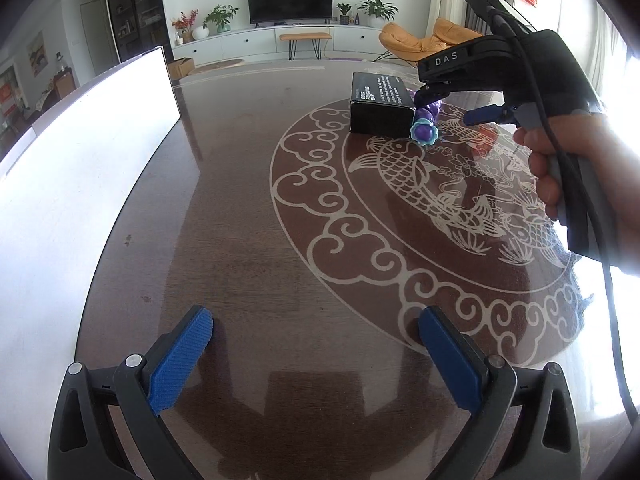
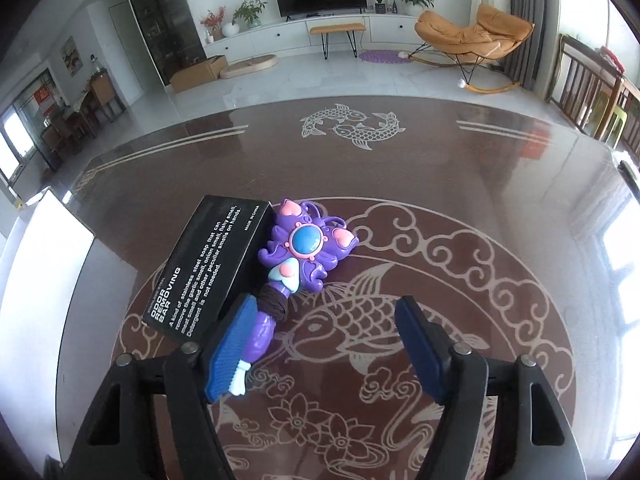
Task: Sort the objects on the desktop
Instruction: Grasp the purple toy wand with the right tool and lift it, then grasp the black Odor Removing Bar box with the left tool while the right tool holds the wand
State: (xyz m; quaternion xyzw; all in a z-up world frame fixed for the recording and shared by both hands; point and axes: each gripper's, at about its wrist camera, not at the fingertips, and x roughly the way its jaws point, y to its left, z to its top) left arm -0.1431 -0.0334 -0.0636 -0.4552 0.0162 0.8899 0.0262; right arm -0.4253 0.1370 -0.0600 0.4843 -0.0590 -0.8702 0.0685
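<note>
A purple toy wand (image 2: 296, 256) with a blue gem and pink hearts lies on the dark table beside a black box (image 2: 212, 264) labelled as an odor removing bar. My right gripper (image 2: 324, 344) is open; its left finger (image 2: 230, 354) touches the wand's handle, the right finger stands apart. In the left wrist view the box (image 1: 380, 106) and the wand (image 1: 425, 128) sit far ahead, with the right gripper (image 1: 456, 100) over them. My left gripper (image 1: 316, 356) is open and empty above bare table.
A white board or tray (image 1: 80, 168) lies along the table's left side, also in the right wrist view (image 2: 52, 248). The table (image 2: 440, 184) has koi and cloud patterns. Beyond it are a TV unit, a bench and an orange chair (image 2: 472, 36).
</note>
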